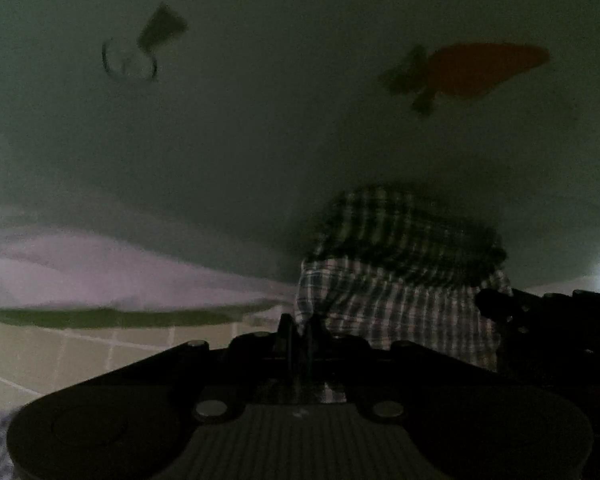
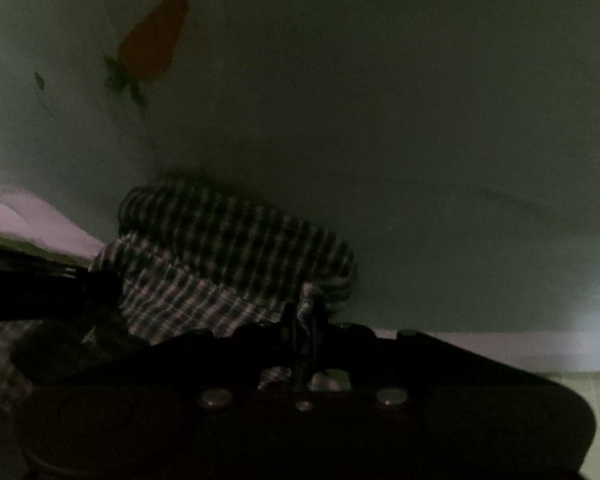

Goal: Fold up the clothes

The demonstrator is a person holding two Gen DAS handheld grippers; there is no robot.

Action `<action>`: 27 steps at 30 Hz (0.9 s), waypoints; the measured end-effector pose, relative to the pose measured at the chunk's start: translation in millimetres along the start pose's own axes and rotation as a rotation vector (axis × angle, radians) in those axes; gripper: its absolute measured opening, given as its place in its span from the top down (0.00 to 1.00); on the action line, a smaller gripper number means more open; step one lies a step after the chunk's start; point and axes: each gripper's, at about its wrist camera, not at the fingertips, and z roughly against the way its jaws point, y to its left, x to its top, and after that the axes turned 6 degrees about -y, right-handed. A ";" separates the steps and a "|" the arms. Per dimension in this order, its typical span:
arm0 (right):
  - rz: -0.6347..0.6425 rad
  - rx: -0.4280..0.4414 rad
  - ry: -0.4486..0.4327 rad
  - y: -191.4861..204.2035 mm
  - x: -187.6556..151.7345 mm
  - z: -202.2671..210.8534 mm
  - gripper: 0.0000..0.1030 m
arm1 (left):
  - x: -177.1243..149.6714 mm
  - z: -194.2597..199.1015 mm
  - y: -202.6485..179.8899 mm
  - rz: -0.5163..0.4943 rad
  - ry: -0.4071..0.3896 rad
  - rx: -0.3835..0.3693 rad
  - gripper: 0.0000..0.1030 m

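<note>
- Your left gripper points downward, jaws closed together, pinching a fold of the checked cloth.
- Your right gripper points downward too, jaws closed, pinching the same cloth's other edge.
- The two grippers sit close, side by side.

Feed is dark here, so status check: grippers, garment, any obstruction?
Left gripper shut on checked garment. Right gripper shut on its other edge. Garment bunched on pale sheet. Nothing in the way.

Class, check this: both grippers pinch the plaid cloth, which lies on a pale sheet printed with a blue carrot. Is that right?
Not quite. The carrot is orange, as both wrist views show. The left gripper and right gripper do pinch the plaid cloth on the pale sheet.
</note>
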 end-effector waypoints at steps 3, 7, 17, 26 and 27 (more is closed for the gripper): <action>0.006 -0.007 0.009 2.1 1.4 -10.6 0.92 | 2.0 -11.4 -2.3 -0.005 -0.010 0.008 0.92; -0.021 0.002 0.035 -3.6 12.4 -10.4 0.84 | 10.5 -15.0 -5.3 -0.015 0.017 0.034 0.80; -0.320 -0.092 -0.042 -88.6 -44.7 182.2 0.24 | -30.8 143.9 21.4 0.072 -0.083 0.090 0.33; -0.407 -0.203 0.210 -85.0 -214.8 349.4 0.25 | -174.0 291.2 80.8 0.201 0.070 0.280 0.32; -0.390 -0.201 0.222 -81.2 -222.4 351.5 0.26 | -186.9 305.7 85.1 0.229 0.082 0.295 0.32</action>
